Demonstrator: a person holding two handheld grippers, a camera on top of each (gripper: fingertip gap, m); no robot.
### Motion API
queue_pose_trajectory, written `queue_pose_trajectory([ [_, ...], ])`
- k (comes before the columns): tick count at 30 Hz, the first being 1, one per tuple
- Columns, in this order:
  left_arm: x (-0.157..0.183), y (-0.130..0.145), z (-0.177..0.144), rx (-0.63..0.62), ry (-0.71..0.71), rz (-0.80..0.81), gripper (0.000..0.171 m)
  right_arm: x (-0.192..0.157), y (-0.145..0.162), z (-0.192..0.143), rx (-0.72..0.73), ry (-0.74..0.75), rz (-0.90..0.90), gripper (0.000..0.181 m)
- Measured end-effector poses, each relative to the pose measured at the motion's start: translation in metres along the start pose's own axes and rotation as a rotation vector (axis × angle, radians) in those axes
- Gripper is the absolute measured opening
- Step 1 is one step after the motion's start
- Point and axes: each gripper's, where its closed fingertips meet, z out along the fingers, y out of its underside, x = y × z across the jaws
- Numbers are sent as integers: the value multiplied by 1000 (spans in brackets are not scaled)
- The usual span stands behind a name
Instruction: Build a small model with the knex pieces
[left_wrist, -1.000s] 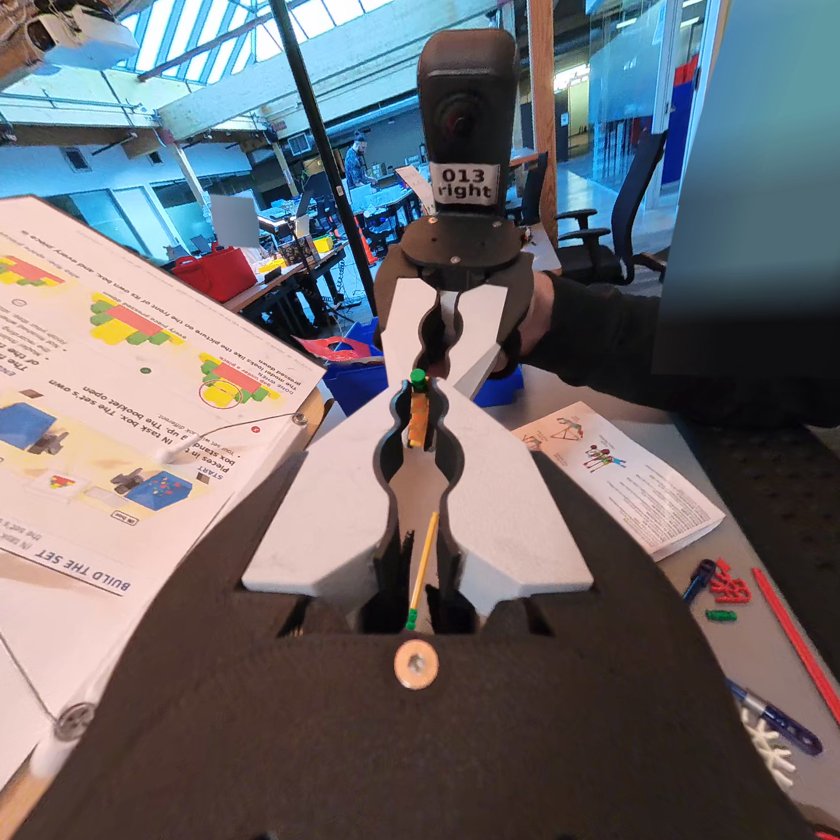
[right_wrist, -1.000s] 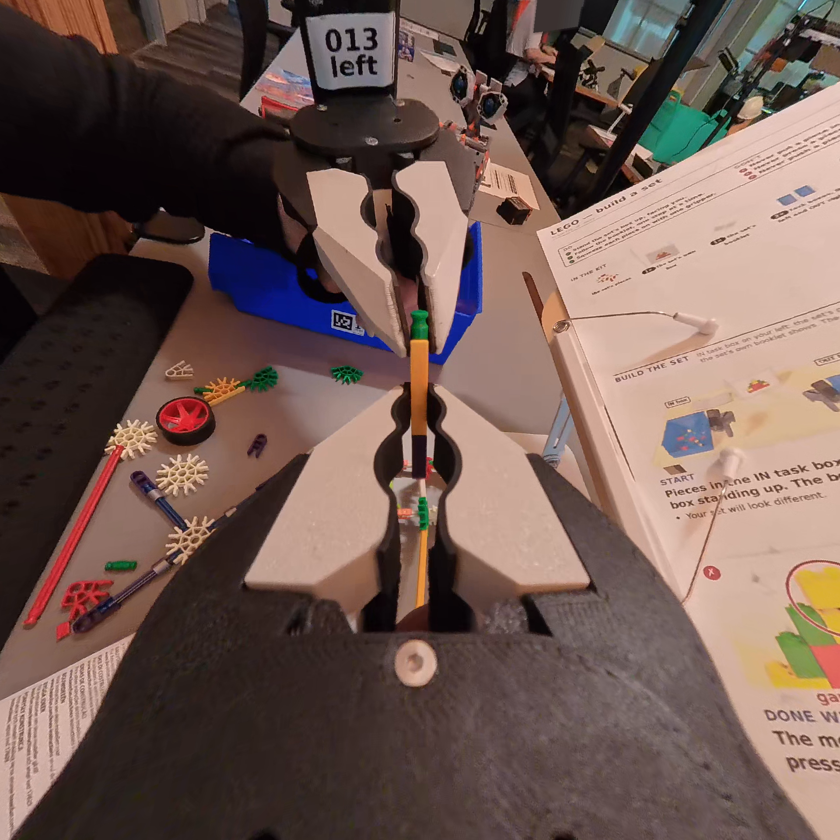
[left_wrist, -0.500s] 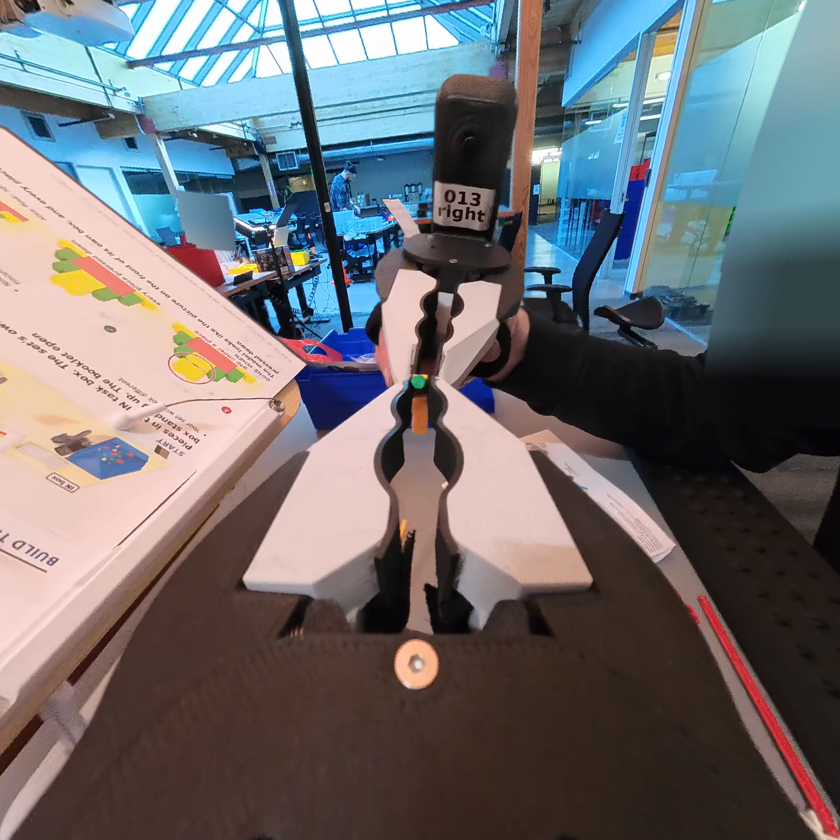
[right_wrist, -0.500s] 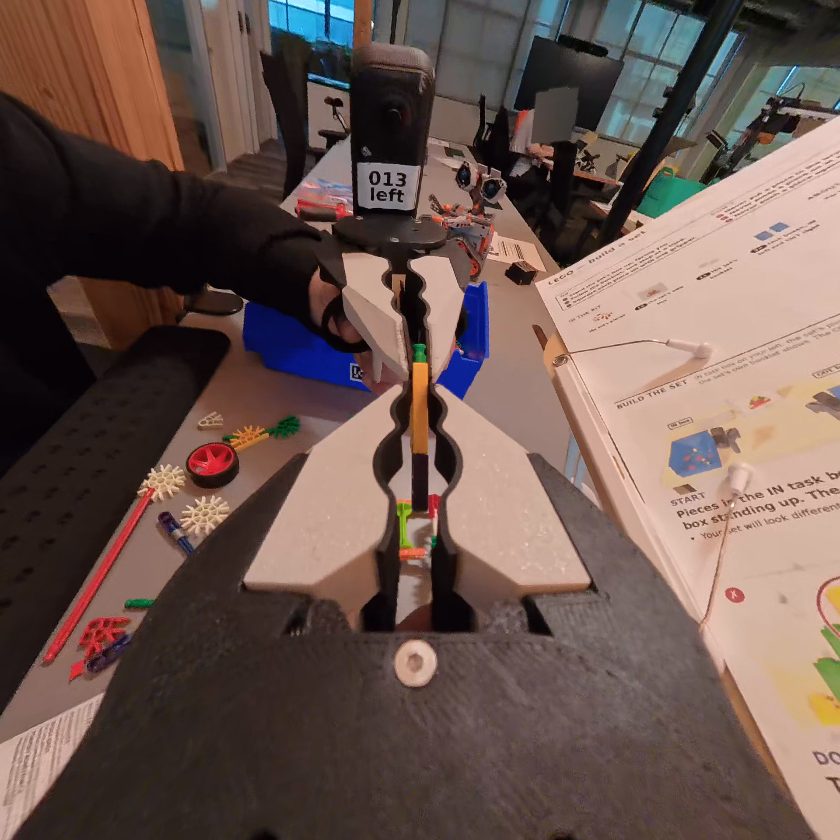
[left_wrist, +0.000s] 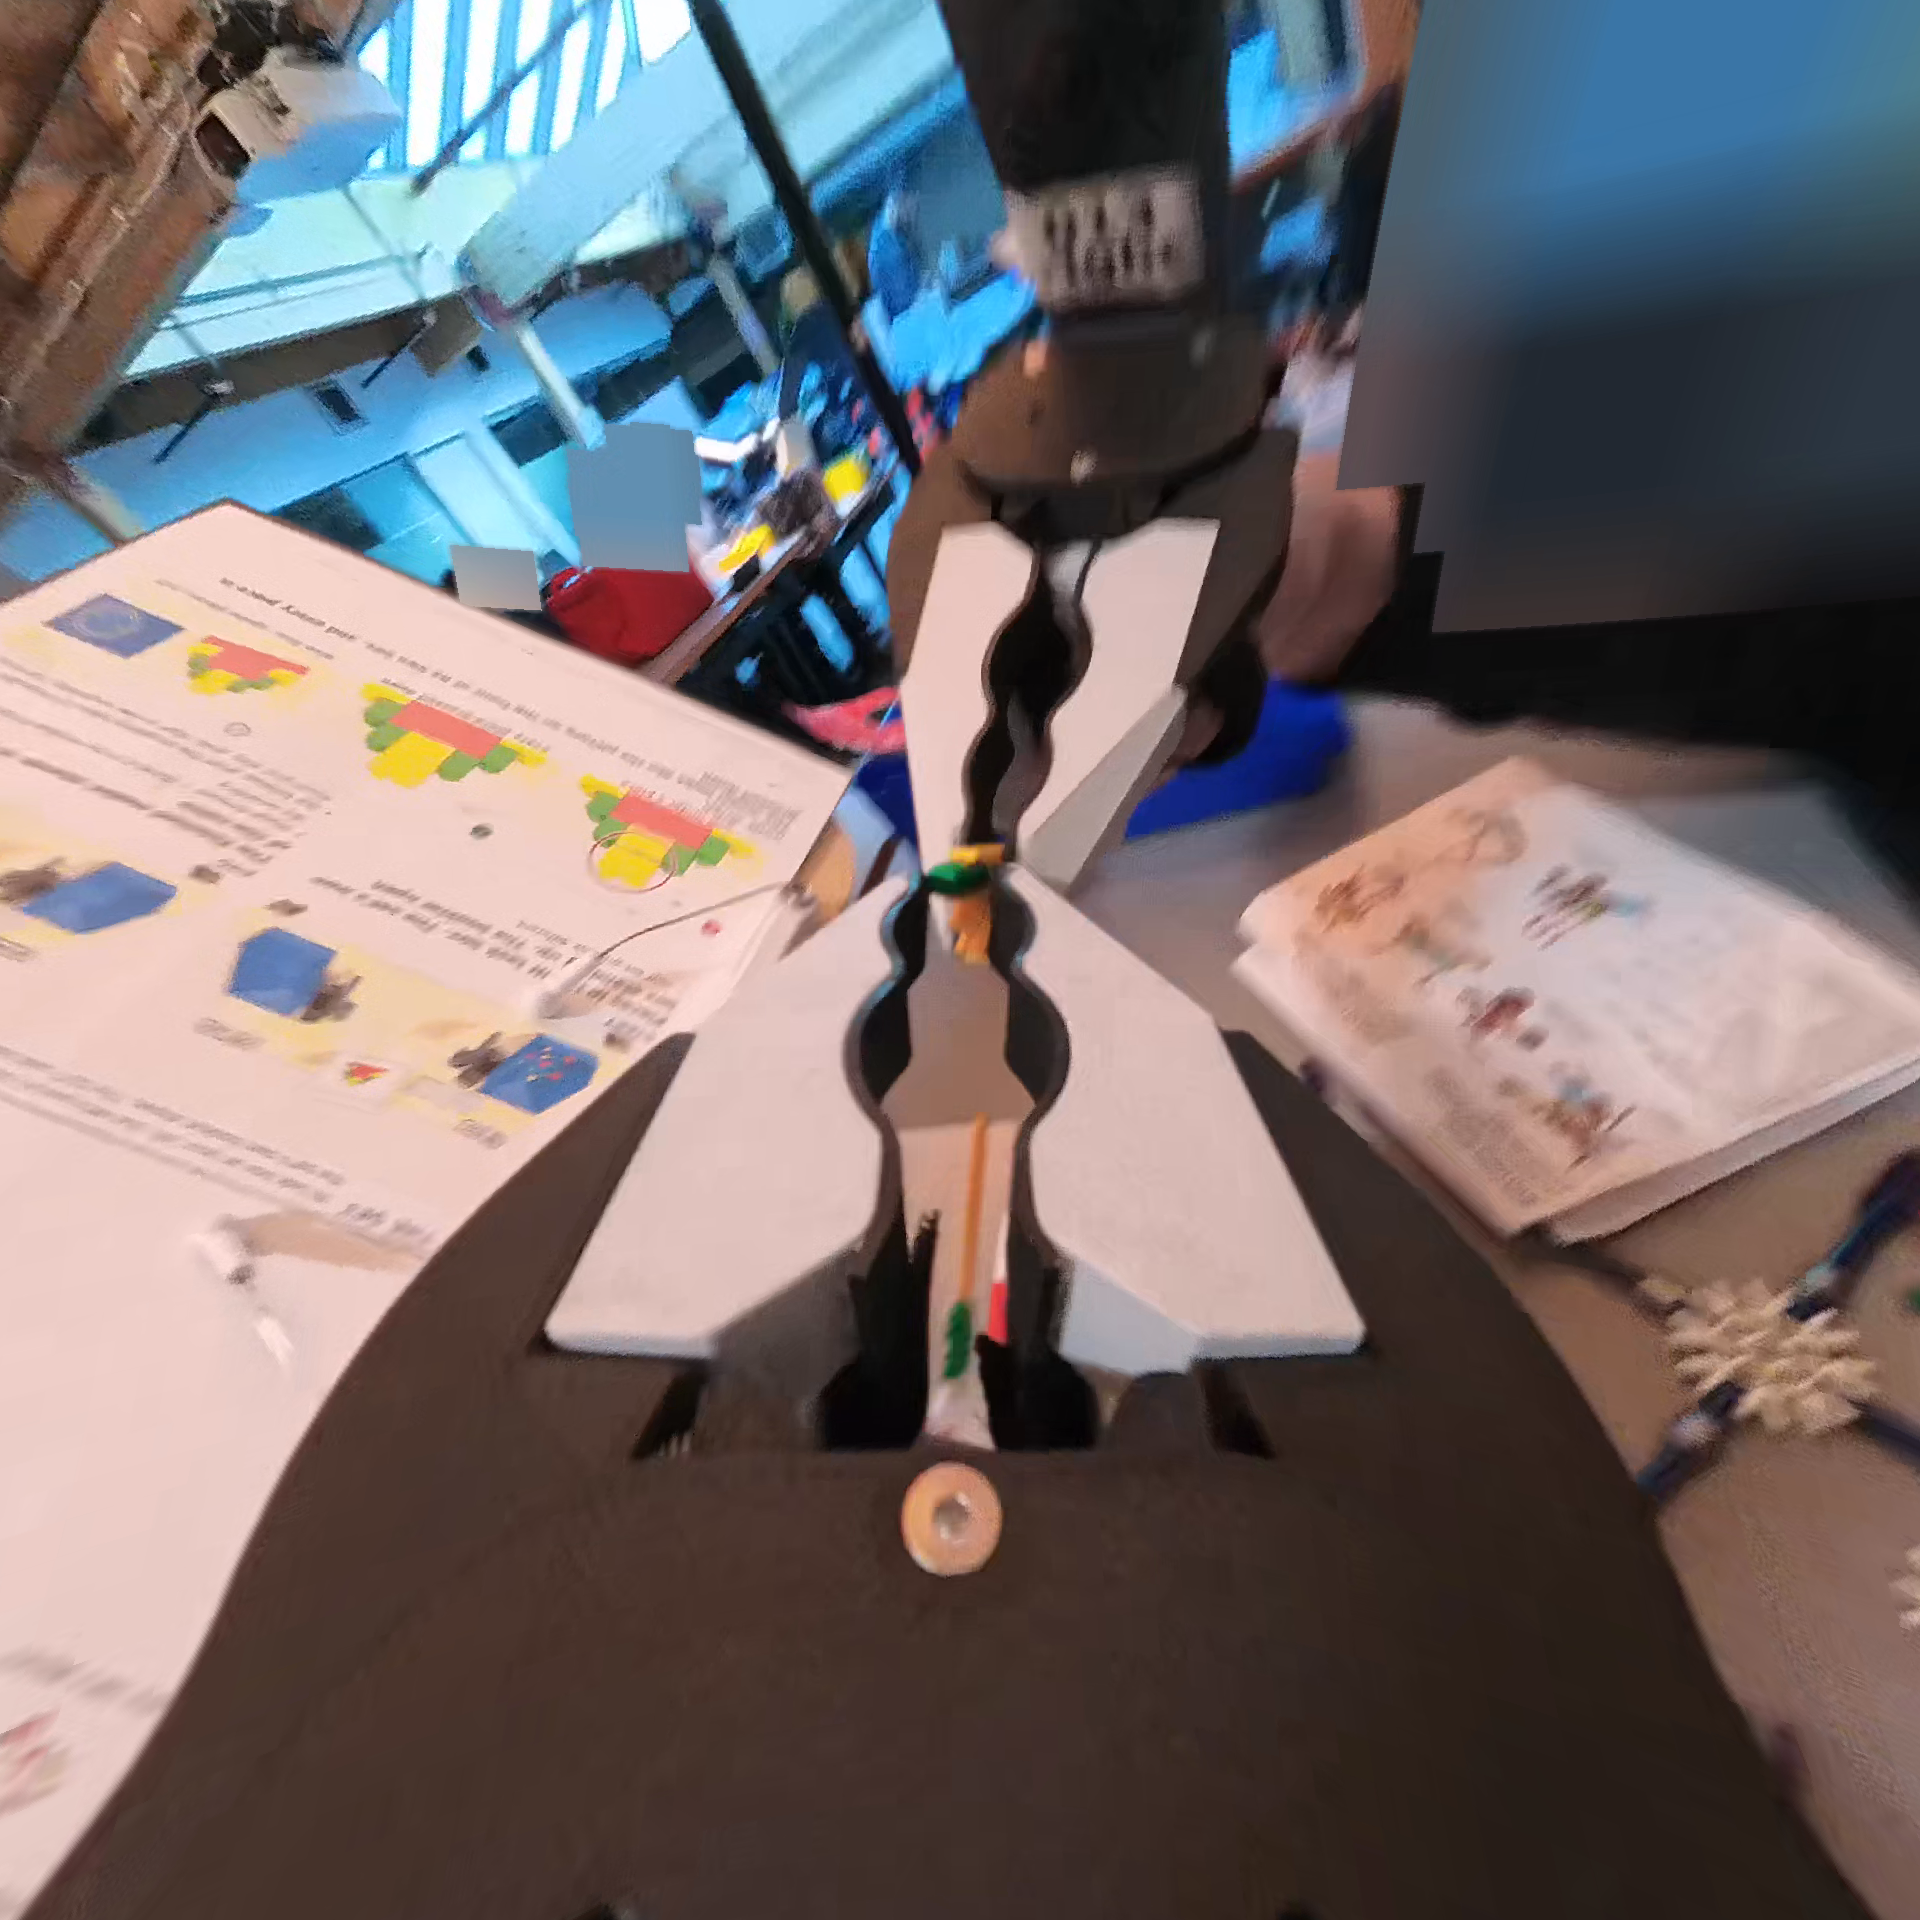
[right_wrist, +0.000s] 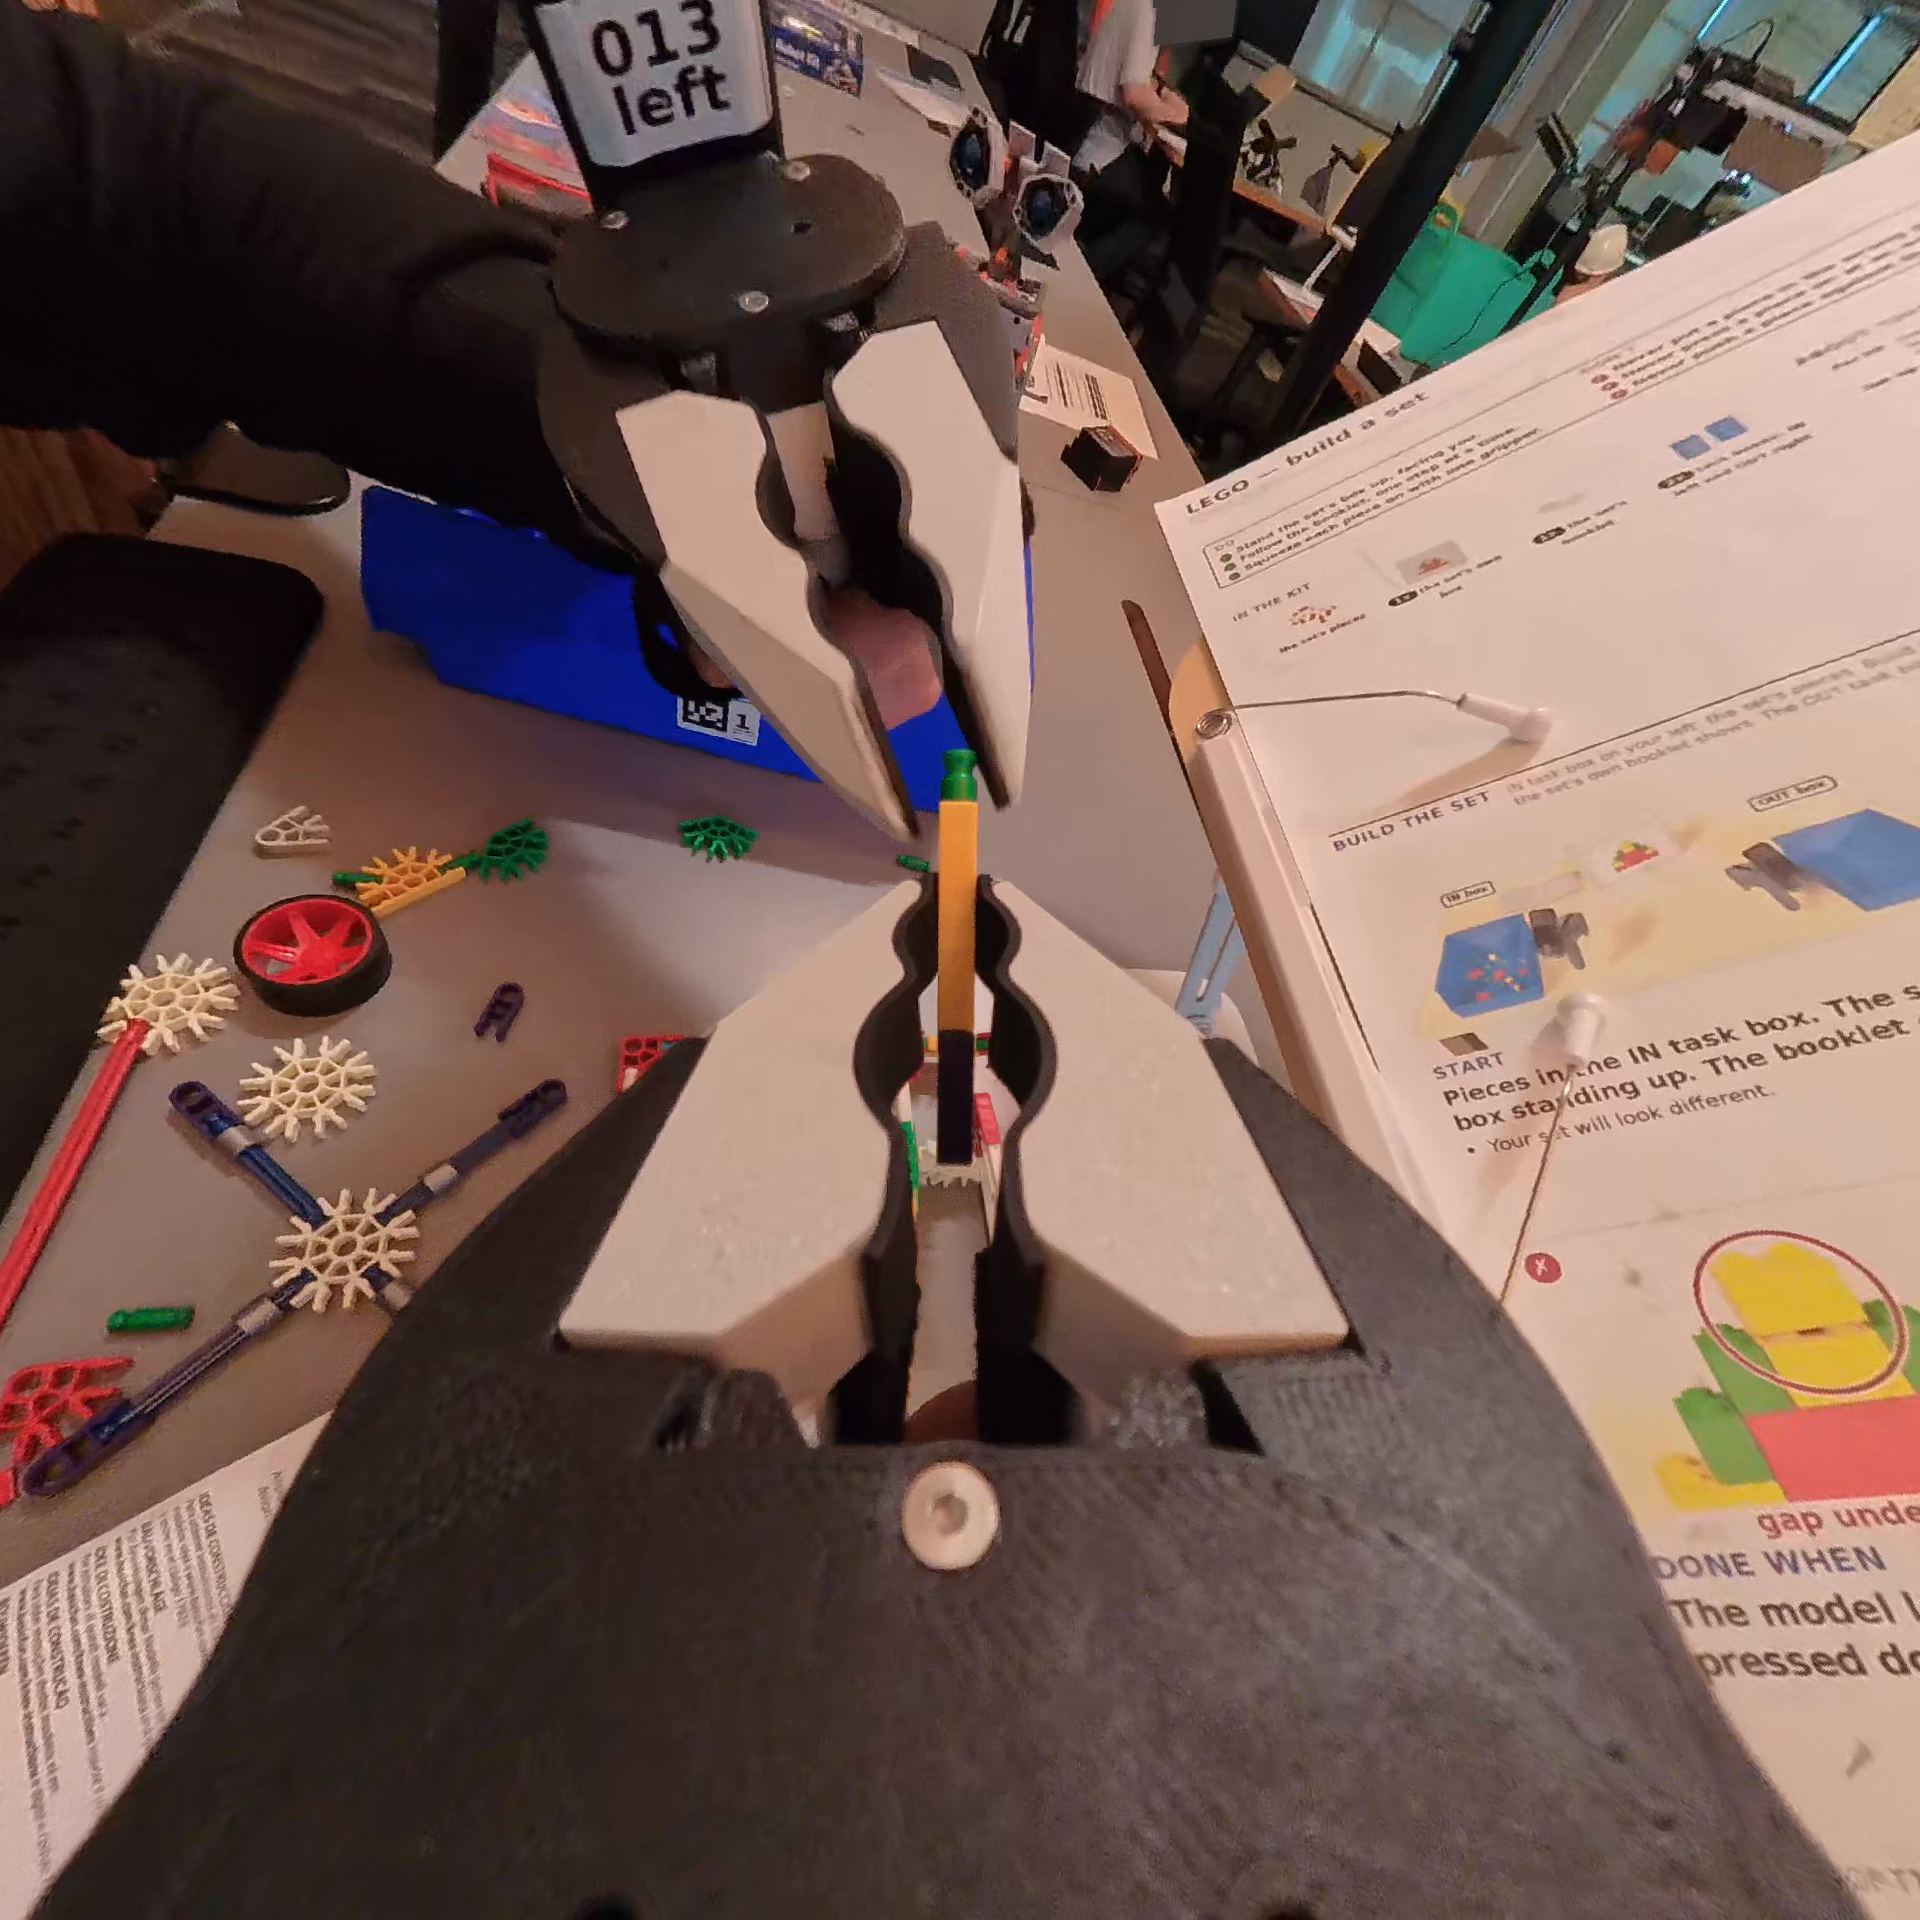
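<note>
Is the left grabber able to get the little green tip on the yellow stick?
Probably yes. The green tip pokes out past the right gripper that clamps the yellow stick, and the left gripper has its fingertips right around it, nothing between.

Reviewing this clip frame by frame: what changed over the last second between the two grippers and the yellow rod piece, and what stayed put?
The left gripper has opened slightly and let go of the green tip; its fingertips now straddle it with a gap. Both views dipped back towards the table. Unchanged: the right gripper stays shut on the yellow rod piece, and the red wheel and loose connectors lie as before.
</note>
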Motion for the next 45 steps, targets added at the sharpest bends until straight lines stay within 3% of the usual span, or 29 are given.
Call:
queue_pose_trajectory([
  [12, 4, 13, -1, -184, -21, 249, 8, -1, 12, 6, -175, 76, -111, 3],
  [22, -14, 22, 1, -263, -170, 244, 6, 18, 14, 12, -178, 184, -15, 3],
  [31, -37, 24, 5, -344, -363, 297, 7, 41, 10, 16, -96, 312, 161, 4],
  [39, -64, 23, 16, -416, -544, 400, 2, 67, 8, 17, 95, 443, 387, 3],
  [43, -58, 22, 15, -425, -503, 364, 3, 61, 9, 15, 88, 323, 383, 3],
  [45, -47, 30, 12, -459, -412, 311, 3, 51, 19, 18, 3, 259, 317, 3],
])
